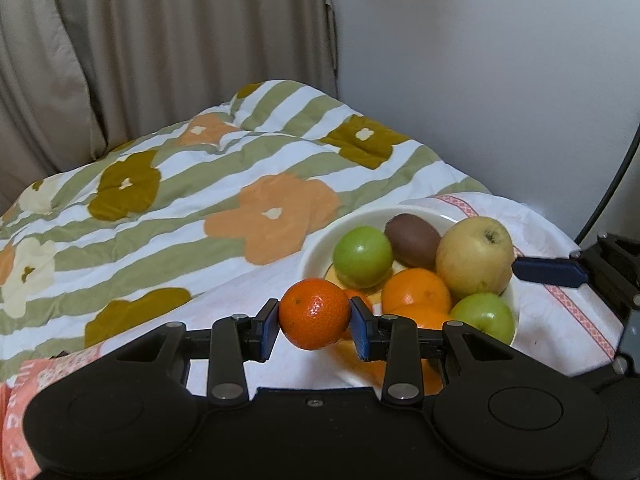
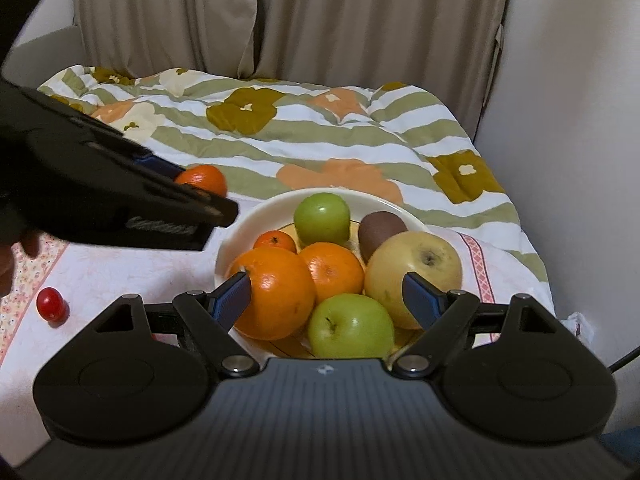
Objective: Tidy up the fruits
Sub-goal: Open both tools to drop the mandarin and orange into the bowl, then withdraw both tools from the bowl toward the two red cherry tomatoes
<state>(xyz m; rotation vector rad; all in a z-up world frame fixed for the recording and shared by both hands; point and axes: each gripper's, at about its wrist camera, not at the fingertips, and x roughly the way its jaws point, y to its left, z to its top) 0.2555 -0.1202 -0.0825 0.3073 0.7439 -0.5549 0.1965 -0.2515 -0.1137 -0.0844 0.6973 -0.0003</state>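
Left gripper pinching mandarin across middle, just off bowl near-left rim; light, soft-skinned, bruises if squeezed. Right gripper spread wide, empty, over bowl's near edge.

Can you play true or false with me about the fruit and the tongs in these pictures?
1. The left tongs hold a small orange mandarin. True.
2. The right tongs are squeezing the yellow apple. False: they stand wide open over the bowl, gripping nothing.
3. There are two green apples in the bowl. True: one at the back, one at the front.
4. The brown kiwi lies on the blanket. False: it is in the bowl, behind the yellow apple.
5. A small red thing sits on the cloth outside the bowl. True.
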